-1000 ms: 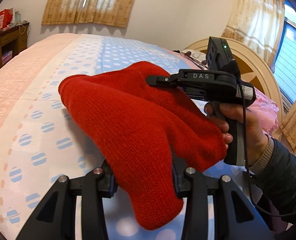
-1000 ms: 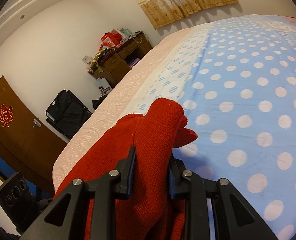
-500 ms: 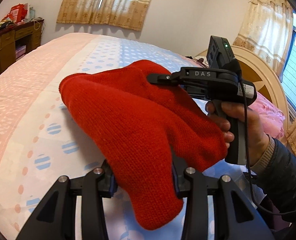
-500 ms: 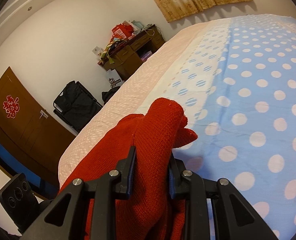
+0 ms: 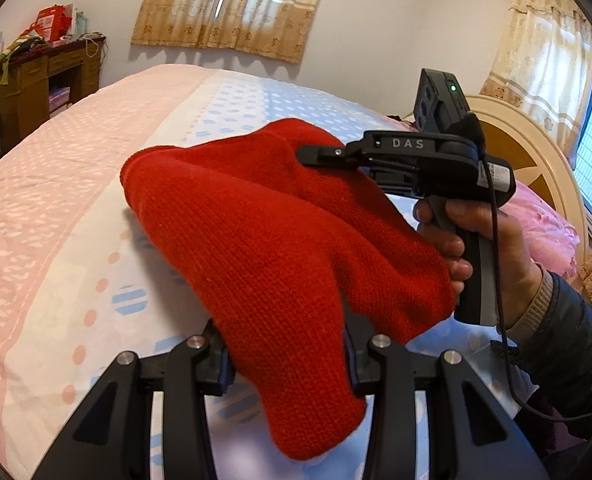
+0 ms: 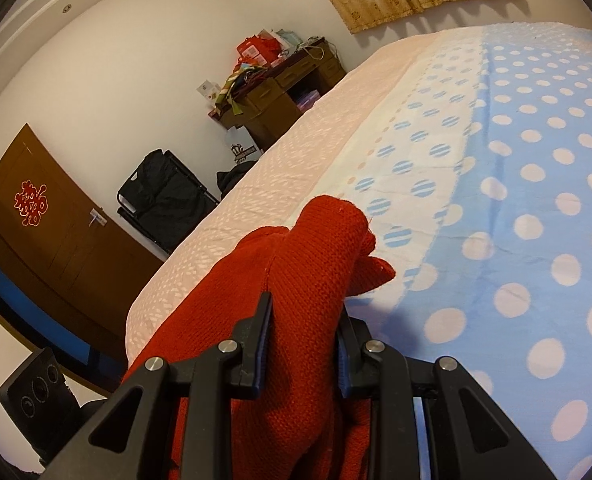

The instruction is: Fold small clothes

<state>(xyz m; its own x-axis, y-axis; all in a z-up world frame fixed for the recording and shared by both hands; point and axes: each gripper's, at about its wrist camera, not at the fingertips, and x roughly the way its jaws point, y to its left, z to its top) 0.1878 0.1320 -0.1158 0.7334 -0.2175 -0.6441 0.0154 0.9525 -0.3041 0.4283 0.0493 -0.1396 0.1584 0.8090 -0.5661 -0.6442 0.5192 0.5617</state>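
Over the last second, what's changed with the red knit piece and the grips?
Both hand-held grippers carried the red knit garment sideways over the bed; the desk slid further into view. Nothing grabbed or released: left hand-held gripper and right hand-held gripper stay clamped on it.

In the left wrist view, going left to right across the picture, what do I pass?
Wooden desk → pink-and-blue bedspread → red knitted garment → right gripper clamped on it → hand on its handle → dark sleeve.
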